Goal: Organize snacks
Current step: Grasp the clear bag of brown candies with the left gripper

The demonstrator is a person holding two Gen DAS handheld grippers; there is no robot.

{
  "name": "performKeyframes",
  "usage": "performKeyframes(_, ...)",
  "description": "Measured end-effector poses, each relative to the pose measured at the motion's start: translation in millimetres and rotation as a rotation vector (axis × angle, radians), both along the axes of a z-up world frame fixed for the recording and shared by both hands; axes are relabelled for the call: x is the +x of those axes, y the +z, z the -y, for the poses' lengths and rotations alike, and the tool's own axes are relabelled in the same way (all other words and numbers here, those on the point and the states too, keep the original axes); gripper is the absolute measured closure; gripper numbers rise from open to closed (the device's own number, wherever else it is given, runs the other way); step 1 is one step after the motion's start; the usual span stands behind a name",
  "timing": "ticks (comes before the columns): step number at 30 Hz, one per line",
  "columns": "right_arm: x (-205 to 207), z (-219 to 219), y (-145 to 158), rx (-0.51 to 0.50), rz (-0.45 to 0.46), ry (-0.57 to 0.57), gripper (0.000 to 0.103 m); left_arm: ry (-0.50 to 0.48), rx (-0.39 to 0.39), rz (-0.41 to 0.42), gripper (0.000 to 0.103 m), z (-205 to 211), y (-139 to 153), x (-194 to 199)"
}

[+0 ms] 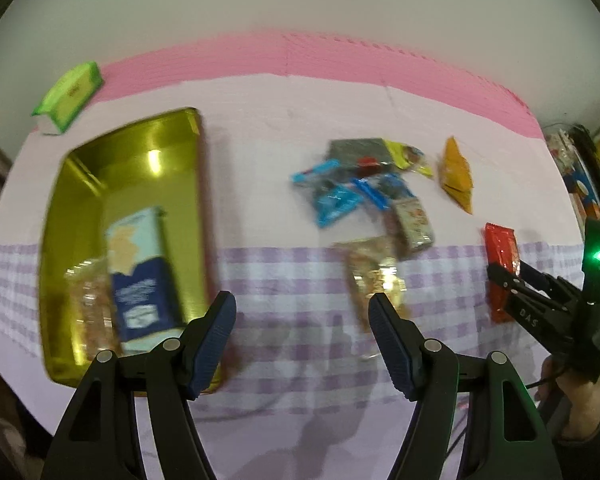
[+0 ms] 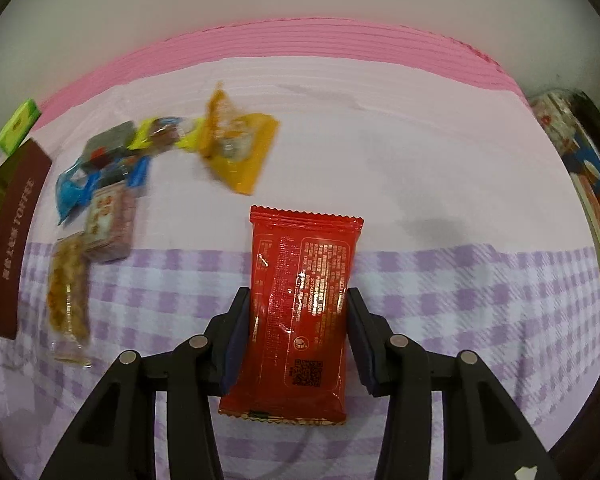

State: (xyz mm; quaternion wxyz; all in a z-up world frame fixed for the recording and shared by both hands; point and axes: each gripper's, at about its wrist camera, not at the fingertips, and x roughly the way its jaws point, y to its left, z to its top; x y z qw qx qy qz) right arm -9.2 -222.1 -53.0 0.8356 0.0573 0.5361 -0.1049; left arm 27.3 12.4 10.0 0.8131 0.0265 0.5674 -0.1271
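A gold tin tray (image 1: 80,168) lies at the left with a blue-and-white snack pack (image 1: 140,272) and a clear nut bar (image 1: 88,304) in it. My left gripper (image 1: 302,340) is open and empty above the cloth, right of the tray. A pile of snacks (image 1: 364,188) lies in the middle, with a clear nut bar (image 1: 374,276) nearest. My right gripper (image 2: 296,336) has its jaws around a red packet (image 2: 300,308), pads touching both sides; it also shows in the left wrist view (image 1: 500,268). An orange packet (image 2: 240,148) lies beyond it.
A green box (image 1: 68,96) sits at the table's far left. A maroon toffee lid (image 2: 12,240) lies by the tray. The pink mat (image 1: 300,60) meets a white wall. Shelves with clutter (image 1: 588,176) stand at the right.
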Motion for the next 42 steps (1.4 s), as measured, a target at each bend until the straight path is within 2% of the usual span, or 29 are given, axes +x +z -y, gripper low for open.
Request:
performKeyframes(8, 6.7, 24.2, -0.5, 0.009, -0.001, -0.027, 0.060, -0.022, 0.014, -0.025, 0.034, 37.7, -13.1, 8.2)
performKeyframes(18, 2.6, 11.3, 1.4, 0.006, -0.012, -0.024, 0.058, -0.004, 0.021, -0.089, 0.034, 55.2, -40.4, 21.4)
performKeyframes(27, 3.6, 11.4, 1.2, 0.001, -0.013, -0.025, 0.057, -0.009, 0.040, -0.103, 0.035, 71.8, -61.6, 30.8)
performKeyframes(33, 3.8, 10.9, 1.2, 0.002, -0.014, -0.024, 0.056, -0.023, 0.046, -0.101, 0.042, 75.5, -68.4, 29.2)
performKeyframes(36, 3.8, 10.8, 1.2, 0.002, -0.014, -0.024, 0.056, -0.034, 0.055, -0.091, 0.049, 74.6, -69.2, 26.0)
performKeyframes(40, 3.8, 11.1, 1.2, 0.002, -0.014, -0.024, 0.056, -0.047, 0.070, -0.067, 0.063, 72.1, -65.2, 23.1)
performKeyframes(42, 3.9, 11.0, 1.2, 0.000, -0.014, -0.023, 0.056, -0.051, 0.065, -0.062, 0.064, 68.3, -64.5, 22.1)
